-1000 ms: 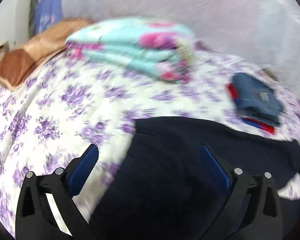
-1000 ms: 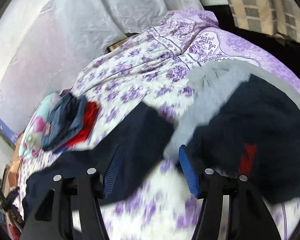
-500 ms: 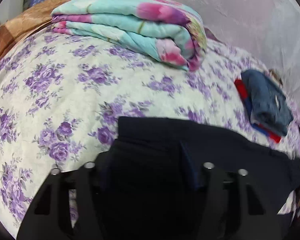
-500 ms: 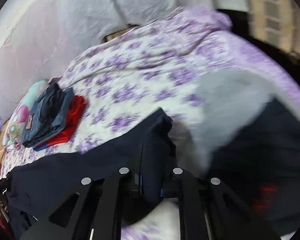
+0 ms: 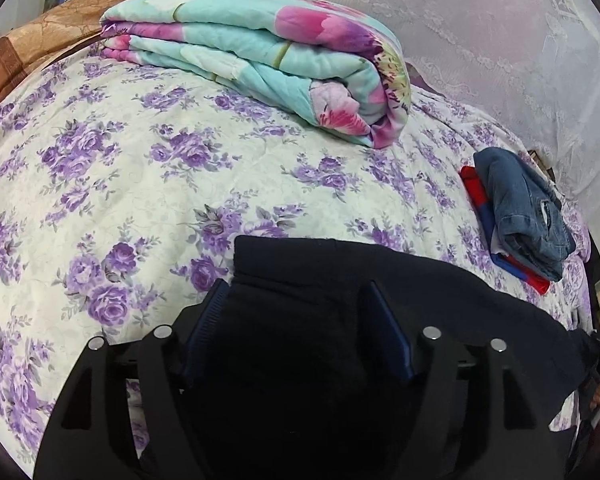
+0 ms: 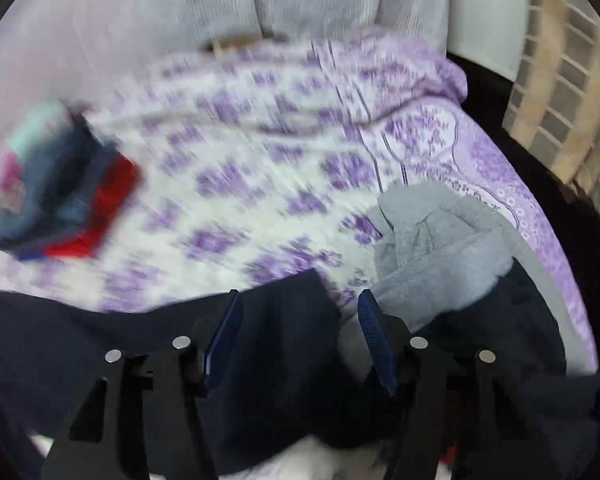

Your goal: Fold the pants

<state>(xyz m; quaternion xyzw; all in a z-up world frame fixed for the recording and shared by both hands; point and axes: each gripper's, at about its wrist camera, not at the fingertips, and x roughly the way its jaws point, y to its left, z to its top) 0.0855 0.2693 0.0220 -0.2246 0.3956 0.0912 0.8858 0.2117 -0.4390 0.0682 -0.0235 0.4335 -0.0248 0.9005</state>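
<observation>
Dark navy pants (image 5: pixel 440 300) lie stretched across the purple-flowered bedspread (image 5: pixel 140 184). My left gripper (image 5: pixel 296 304) is open, its blue pads on either side of one end of the pants, the cloth lying between them. In the right wrist view my right gripper (image 6: pixel 298 316) is open over the other end of the pants (image 6: pixel 276 336), its blue pads apart with the cloth between them. The view is motion-blurred.
A folded turquoise floral quilt (image 5: pixel 260 60) lies at the back of the bed. A stack of folded jeans on red and blue clothes (image 5: pixel 524 212) sits at the right; it also shows in the right wrist view (image 6: pixel 64 200). A grey and dark garment heap (image 6: pixel 452 248) lies beside my right gripper.
Both grippers were shut on the pants ends half a second ago and are now open. One second ago they were open and approaching the cloth.
</observation>
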